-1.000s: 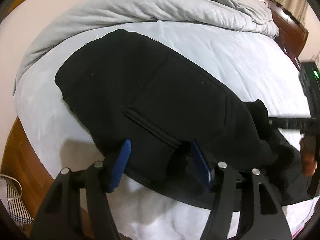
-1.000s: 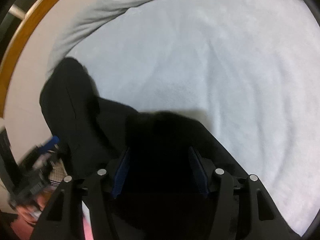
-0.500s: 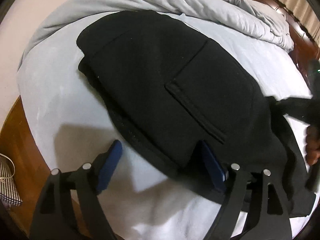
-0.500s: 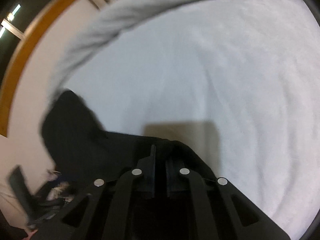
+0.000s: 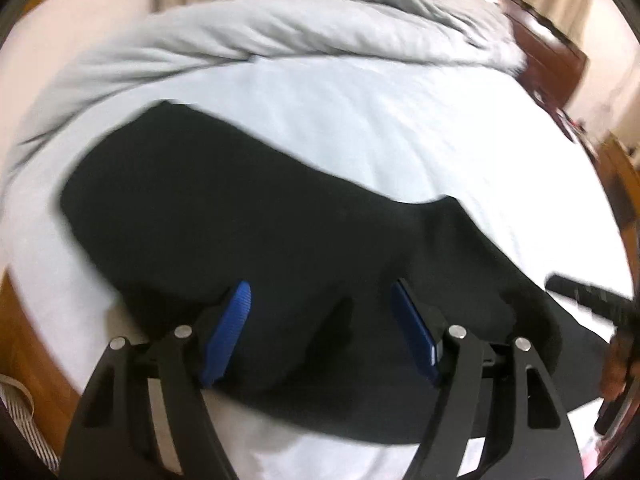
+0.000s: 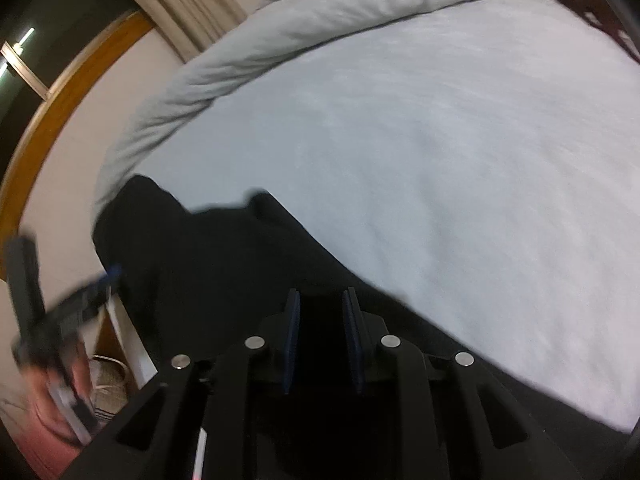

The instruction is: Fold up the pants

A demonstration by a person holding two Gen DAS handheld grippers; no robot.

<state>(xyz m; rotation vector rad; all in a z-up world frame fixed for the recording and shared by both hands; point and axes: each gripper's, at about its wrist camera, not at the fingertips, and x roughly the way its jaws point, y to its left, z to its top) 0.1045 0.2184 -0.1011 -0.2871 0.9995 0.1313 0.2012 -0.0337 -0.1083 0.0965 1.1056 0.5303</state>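
You have one pair of black pants [image 5: 280, 216] on the bed, one pale sheet [image 5: 360, 120] under them, and one grey duvet [image 5: 300, 20] bunched along the far side. You hold two grippers, one per hand.

Your left gripper [image 5: 320, 328] has its jaws spread wide, the two blue pads low over the near part of the pants; whether the pads touch the cloth cannot be told from this view. Your right gripper [image 6: 320, 336] has its jaws drawn in to a narrow gap. Black cloth fills the space below and behind them, but whether they pinch it cannot be told.

The pants lie across the near left part of the bed, running from a rounded end at far left toward the near right. In the left view their far edge curves clear against the sheet, and their near edge sits close to the bed's near side, with a strip of sheet showing below it. In the right view, one corner of the cloth [image 6: 264, 200] rises in a small peak.

Beyond the pants the sheet lies bare up to the duvet. The wooden bed frame [image 5: 560, 60] bounds the far right.
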